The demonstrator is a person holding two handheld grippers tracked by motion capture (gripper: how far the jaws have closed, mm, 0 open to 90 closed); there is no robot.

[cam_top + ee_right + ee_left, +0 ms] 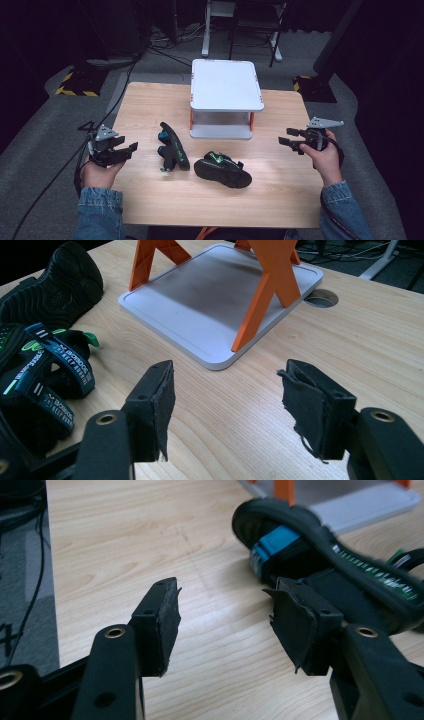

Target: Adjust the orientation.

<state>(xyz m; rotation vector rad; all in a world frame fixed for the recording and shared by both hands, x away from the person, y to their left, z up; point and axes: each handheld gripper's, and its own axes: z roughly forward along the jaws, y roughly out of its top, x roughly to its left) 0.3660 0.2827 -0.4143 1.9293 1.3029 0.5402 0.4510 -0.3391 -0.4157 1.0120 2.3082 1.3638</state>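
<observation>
A: Where are the sandals seen, measured from the white shelf (pixel 226 84)?

B: One sandal (pixel 172 146) is tipped on its edge just in front of the shelf's left corner. The other sandal (pixel 223 170) is laid flat a little nearer, in front of the shelf's middle.

A: And the tongs?

B: The left gripper (pixel 127 149) is held well left of the shelf, jaws spread wide, nothing between them. The right gripper (pixel 289 141) is held to the shelf's right, likewise wide and unloaded.

Room's pretty dark, only the table (pixel 150 100) gets lit from above; high view's soft, close-ups blur further back.
</observation>
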